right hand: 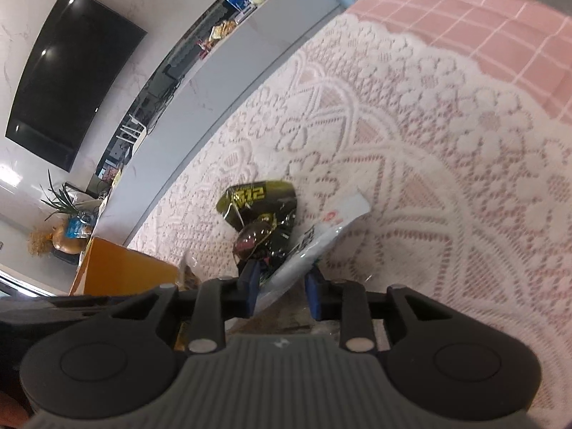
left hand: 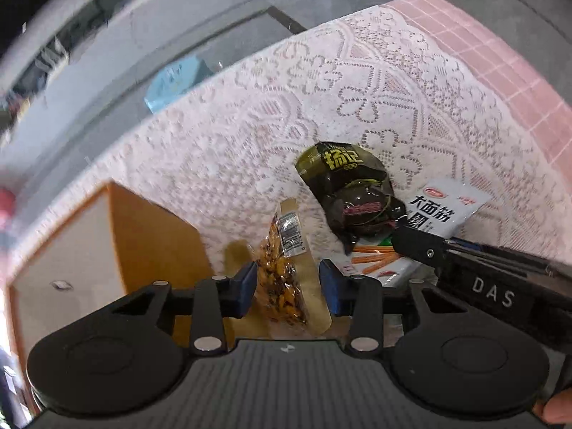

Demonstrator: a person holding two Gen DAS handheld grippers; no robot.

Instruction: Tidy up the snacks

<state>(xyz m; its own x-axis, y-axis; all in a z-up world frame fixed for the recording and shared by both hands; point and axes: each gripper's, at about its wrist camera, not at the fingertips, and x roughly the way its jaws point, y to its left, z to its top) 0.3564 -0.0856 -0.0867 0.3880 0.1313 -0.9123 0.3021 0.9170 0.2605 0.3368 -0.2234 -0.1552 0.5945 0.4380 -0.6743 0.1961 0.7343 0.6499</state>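
Left wrist view: left tongs (left hand: 287,287) closed partway on clear snack packet (left hand: 286,279), lifted beside orange box (left hand: 157,236). Right tongs (left hand: 400,230) closed on white packet (left hand: 447,211), with dark green packet (left hand: 343,193) leaning against it on lace-covered tabletop (left hand: 250,114). Right wrist view: white packet (right hand: 321,243) pinched between right tongs (right hand: 282,280), dark green packet (right hand: 264,211) touching.
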